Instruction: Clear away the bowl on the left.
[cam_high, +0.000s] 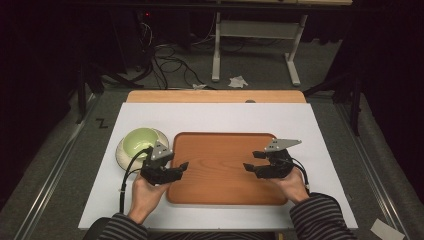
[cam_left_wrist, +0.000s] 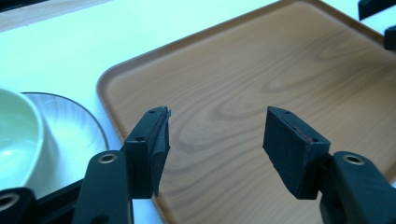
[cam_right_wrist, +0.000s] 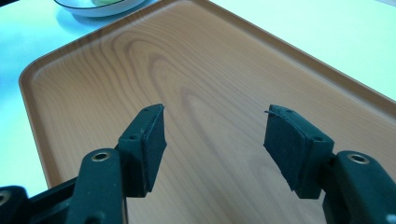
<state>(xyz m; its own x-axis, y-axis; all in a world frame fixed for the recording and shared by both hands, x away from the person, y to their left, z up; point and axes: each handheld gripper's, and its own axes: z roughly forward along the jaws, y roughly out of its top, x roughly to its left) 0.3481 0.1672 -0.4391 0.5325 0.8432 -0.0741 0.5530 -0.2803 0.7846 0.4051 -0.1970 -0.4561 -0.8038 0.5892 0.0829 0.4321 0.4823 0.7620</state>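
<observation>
Hovering over the wooden tray (cam_high: 225, 167), the left gripper (cam_high: 179, 169) and right gripper (cam_high: 251, 167) hold jaws apart; the green bowl (cam_high: 140, 141), left of the tray, looks rigid, breakable, best gripped by its rim.

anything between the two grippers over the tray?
Nothing: between the left gripper and right gripper, the high view shows just bare wood of the tray. Both stand open.

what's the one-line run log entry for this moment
left gripper: open, over tray left edge | right gripper: open, over tray | green bowl on plate, left of tray
</observation>
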